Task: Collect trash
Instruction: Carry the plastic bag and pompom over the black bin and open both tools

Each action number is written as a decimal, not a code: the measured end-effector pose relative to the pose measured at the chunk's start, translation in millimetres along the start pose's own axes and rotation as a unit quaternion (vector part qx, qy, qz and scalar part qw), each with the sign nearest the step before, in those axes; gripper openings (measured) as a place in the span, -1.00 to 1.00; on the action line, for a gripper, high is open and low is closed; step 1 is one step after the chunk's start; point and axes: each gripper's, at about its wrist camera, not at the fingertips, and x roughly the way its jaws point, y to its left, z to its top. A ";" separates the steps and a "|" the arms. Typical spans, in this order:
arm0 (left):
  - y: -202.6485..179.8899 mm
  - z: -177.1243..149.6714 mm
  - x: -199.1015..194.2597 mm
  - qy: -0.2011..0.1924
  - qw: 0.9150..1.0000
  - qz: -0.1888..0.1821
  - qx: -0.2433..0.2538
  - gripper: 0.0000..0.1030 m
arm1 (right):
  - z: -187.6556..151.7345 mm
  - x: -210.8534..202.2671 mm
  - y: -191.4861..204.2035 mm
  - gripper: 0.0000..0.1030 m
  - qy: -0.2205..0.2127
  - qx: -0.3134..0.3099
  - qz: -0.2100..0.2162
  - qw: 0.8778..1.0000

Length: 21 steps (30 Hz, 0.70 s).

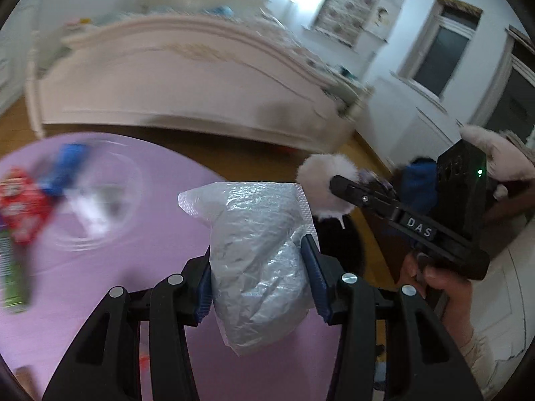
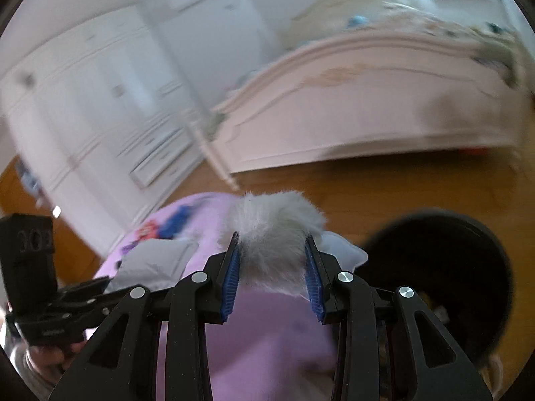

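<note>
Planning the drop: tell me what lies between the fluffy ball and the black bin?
Only bare wood floor lies between fluffy ball and black bin, in the right wrist view.

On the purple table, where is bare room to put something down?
Free: the purple table between the left hand-held gripper and the blurred wrappers, and its near part in the right wrist view. Crowded: the far left, around the wrappers.
</note>
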 end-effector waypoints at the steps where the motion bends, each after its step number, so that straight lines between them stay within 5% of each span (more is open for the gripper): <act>1: -7.0 2.0 11.7 0.008 1.000 -0.006 0.003 -0.08 | -2.1 -1.8 -12.1 -0.31 0.000 0.006 -0.010 1.000; 12: -69.7 24.8 132.0 0.095 0.995 -0.005 0.036 -0.03 | -41.3 3.4 -122.4 -0.31 0.036 0.091 -0.071 0.993; 19: -80.8 29.9 149.6 0.106 0.993 0.012 0.050 0.13 | -55.7 17.3 -142.1 -0.30 0.056 0.101 -0.078 0.990; 21: -78.5 29.9 145.6 0.100 0.994 0.015 0.050 0.32 | -55.0 22.2 -140.9 -0.28 0.059 0.101 -0.081 0.990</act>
